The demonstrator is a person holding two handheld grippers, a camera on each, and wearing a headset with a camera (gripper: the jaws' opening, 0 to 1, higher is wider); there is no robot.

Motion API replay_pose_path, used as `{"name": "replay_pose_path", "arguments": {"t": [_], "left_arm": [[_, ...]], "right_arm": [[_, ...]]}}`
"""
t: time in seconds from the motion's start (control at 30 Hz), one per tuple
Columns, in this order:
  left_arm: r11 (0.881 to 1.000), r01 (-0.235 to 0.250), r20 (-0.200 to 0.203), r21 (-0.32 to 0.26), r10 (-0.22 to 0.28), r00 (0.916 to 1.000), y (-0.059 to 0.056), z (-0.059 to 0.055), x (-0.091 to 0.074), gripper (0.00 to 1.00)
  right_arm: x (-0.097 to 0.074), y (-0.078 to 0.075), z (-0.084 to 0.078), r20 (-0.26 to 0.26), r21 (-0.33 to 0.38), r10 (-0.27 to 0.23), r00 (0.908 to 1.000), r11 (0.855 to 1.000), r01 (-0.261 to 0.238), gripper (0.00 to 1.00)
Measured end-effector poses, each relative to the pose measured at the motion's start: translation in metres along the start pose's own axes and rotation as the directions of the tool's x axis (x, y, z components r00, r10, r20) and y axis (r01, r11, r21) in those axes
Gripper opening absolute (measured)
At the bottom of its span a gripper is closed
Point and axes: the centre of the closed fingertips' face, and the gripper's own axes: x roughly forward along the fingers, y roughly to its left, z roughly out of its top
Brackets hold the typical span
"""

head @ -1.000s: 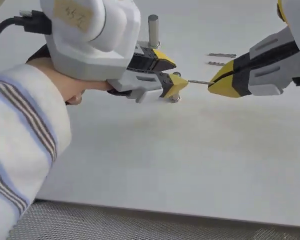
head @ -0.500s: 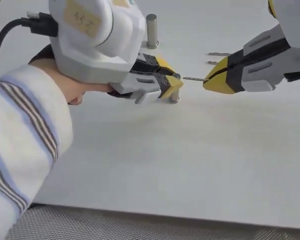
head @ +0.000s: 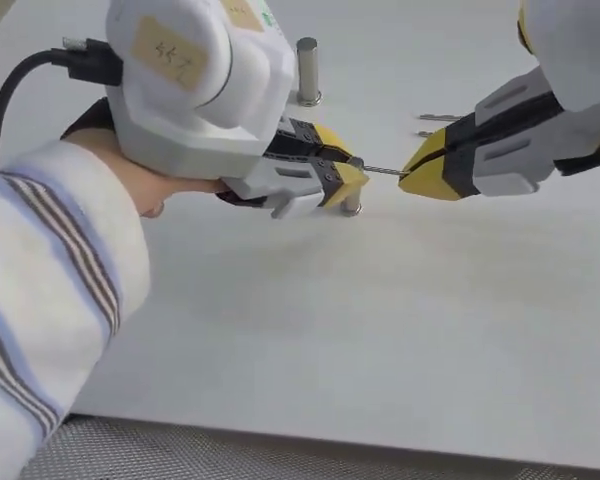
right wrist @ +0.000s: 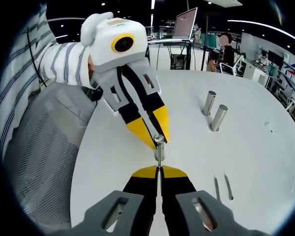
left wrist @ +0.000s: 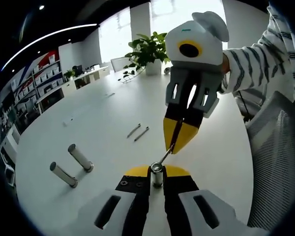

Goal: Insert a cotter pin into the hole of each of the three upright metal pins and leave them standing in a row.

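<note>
Bright, even overhead light, faint soft shadows, sharp centre, fisheye bending toward edges.

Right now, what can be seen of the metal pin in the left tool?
The metal pin is a shiny grey cylinder with a flat top, upright on the white table. The left tool clamps its sides. The cotter pin in the right tool meets its upper part; whether it is in the hole, I cannot tell.

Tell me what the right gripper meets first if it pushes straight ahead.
The upright metal pin held by the left gripper; the cotter pin that the right gripper holds would likely reach it first.
</note>
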Motion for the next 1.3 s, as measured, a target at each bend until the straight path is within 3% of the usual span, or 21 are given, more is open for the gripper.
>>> {"name": "replay_pose_path", "arguments": {"t": [0.57, 0.8, 0.87, 0.9, 0.97, 1.3], "left_arm": [[1.0, 0.014, -0.008, 0.0, -0.014, 0.9999, -0.005, 0.001, 0.001, 0.06], [1.0, 0.016, -0.008, 0.001, -0.016, 0.9998, -0.004, 0.001, 0.001, 0.06], [1.0, 0.015, -0.009, 0.002, -0.015, 0.9998, -0.005, 0.002, 0.002, 0.06], [1.0, 0.016, -0.009, 0.001, -0.016, 0.9998, -0.005, 0.002, 0.002, 0.06], [1.0, 0.016, -0.009, 0.003, -0.016, 0.9998, -0.004, 0.002, 0.002, 0.06], [1.0, 0.018, -0.015, 0.011, -0.018, 0.9997, -0.002, -0.001, 0.002, 0.06]], "right_arm": [[0.017, -0.002, 0.014, 0.009, -0.028, -0.022, 0.9997, 0.999, 0.022, 0.0], [0.015, 0.001, 0.015, 0.025, -0.132, -0.019, 0.9995, 0.991, 0.022, 0.0], [0.013, -0.007, 0.014, 0.026, -0.186, -0.07, 0.9972, 0.98, 0.074, 0.0], [0.013, -0.009, 0.014, 0.033, -0.176, -0.092, 0.9952, 0.98, 0.097, 0.05], [0.01, -0.002, 0.011, 0.015, -0.156, -0.046, 0.9988, 0.987, 0.048, 0.11], [0.001, -0.002, 0.017, 0.082, -0.11, -0.04, 0.9958, 0.993, 0.049, 0.01]]}}
